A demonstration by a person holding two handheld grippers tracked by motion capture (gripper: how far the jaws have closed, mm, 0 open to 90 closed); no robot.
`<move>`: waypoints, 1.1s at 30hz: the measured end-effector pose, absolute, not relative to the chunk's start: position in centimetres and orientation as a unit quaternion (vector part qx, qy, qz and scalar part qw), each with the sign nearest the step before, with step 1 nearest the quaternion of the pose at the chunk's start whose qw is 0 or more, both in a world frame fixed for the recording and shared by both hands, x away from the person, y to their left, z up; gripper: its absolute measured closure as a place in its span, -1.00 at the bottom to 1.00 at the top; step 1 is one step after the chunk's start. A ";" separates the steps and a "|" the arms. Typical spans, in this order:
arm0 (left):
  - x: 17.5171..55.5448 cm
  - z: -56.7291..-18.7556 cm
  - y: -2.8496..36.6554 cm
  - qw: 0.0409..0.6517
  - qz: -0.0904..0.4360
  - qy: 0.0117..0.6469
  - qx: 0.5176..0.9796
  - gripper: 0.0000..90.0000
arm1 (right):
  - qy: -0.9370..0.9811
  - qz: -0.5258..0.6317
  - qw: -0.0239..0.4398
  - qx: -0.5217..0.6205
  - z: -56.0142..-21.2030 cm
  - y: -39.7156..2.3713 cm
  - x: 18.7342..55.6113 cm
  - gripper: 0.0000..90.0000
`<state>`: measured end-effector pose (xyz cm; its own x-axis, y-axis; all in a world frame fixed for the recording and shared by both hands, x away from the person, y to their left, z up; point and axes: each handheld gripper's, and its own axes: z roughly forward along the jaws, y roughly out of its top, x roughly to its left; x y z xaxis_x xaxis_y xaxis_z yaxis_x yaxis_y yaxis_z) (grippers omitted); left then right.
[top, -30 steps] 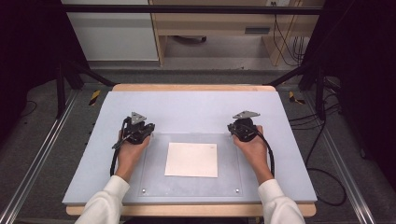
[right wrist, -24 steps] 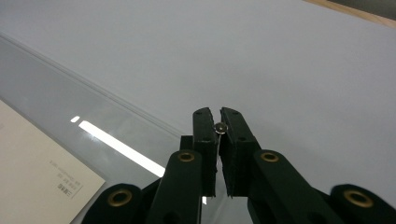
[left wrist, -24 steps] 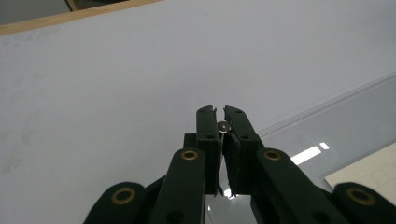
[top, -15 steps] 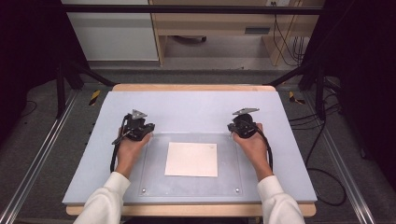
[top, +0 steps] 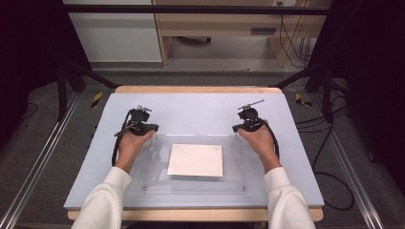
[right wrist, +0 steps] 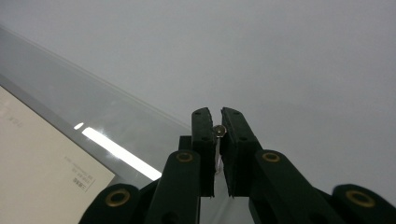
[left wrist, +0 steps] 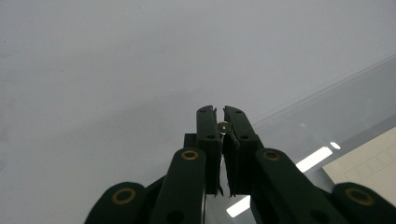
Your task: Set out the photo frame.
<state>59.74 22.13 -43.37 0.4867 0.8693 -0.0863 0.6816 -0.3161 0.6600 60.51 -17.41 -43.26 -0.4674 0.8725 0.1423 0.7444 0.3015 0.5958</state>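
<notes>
So the counter has a pale blue-grey top with a wooden edge, and a clear acrylic sheet lies flat on the near half of it. Under or on that sheet, roughly in the middle, sits a cream-coloured sheet of paper, lying square to the counter edge. The left gripper is held in the person's left hand just at the far-left corner of the acrylic, and the right gripper is in the right hand at the far-right corner, so the two are well apart with the paper between and a bit nearer the person. White sleeves come in from the bottom. In the left gripper view the fingers are pretty much closed, just a thin slit between them, and a tiny round shiny thing sits in that slit near the tips; I can't tell what it is. Same deal in the right gripper view: fingers nearly together with a small brass-looking round bit in the gap. Can't tell if either is actually pinching something or if that's part of the gripper. The acrylic edge and a corner of the paper show beside the fingers in both gripper views.
</notes>
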 end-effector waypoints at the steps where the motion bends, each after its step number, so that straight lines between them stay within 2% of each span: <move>1: 59.7 -43.4 22.1 0.326 0.144 0.486 0.798 0.89 | 0.800 0.306 0.105 0.505 -43.3 -17.4 60.5 0.87; 3: 59.8 -43.4 22.2 0.325 0.141 0.486 0.799 0.89 | 0.797 0.314 0.093 0.508 -43.3 -17.7 60.6 0.85; 8: 60.0 -43.2 22.0 0.320 0.133 0.494 0.797 0.89 | 0.802 0.316 0.103 0.497 -43.3 -17.6 60.3 0.85; 9: 60.0 -43.2 22.0 0.316 0.130 0.493 0.800 0.89 | 0.804 0.319 0.118 0.488 -43.3 -17.7 59.9 0.66; 11: 60.1 -43.1 22.0 0.314 0.129 0.492 0.802 0.89 | 0.802 0.326 0.131 0.482 -43.2 -17.9 59.6 0.59; 12: 60.2 -43.2 22.1 0.315 0.129 0.493 0.801 0.89 | 0.794 0.350 0.146 0.476 -42.6 -18.5 58.8 0.41; 15: 60.2 -43.2 22.1 0.318 0.127 0.494 0.799 0.89 | 0.796 0.353 0.198 0.449 -41.6 -19.3 56.6 0.23; 18: 60.3 -43.2 22.1 0.316 0.126 0.494 0.800 0.89 | 0.795 0.359 0.236 0.428 -41.0 -20.2 53.6 -0.06; 19: 60.3 -43.2 22.1 0.316 0.126 0.494 0.800 0.89 | 0.795 0.359 0.236 0.428 -41.0 -20.2 53.6 -0.06; 23: 60.4 -43.2 22.2 0.317 0.122 0.496 0.799 0.89 | 0.790 0.386 0.267 0.396 -40.8 -21.9 48.5 -0.48; 27: 60.5 -43.2 22.2 0.317 0.119 0.498 0.799 0.89 | 0.790 0.391 0.264 0.390 -41.5 -22.5 45.2 -0.66; 33: 60.4 -43.1 22.0 0.311 0.121 0.502 0.798 0.89 | 0.802 0.386 0.264 0.372 -43.2 -23.2 41.9 -0.72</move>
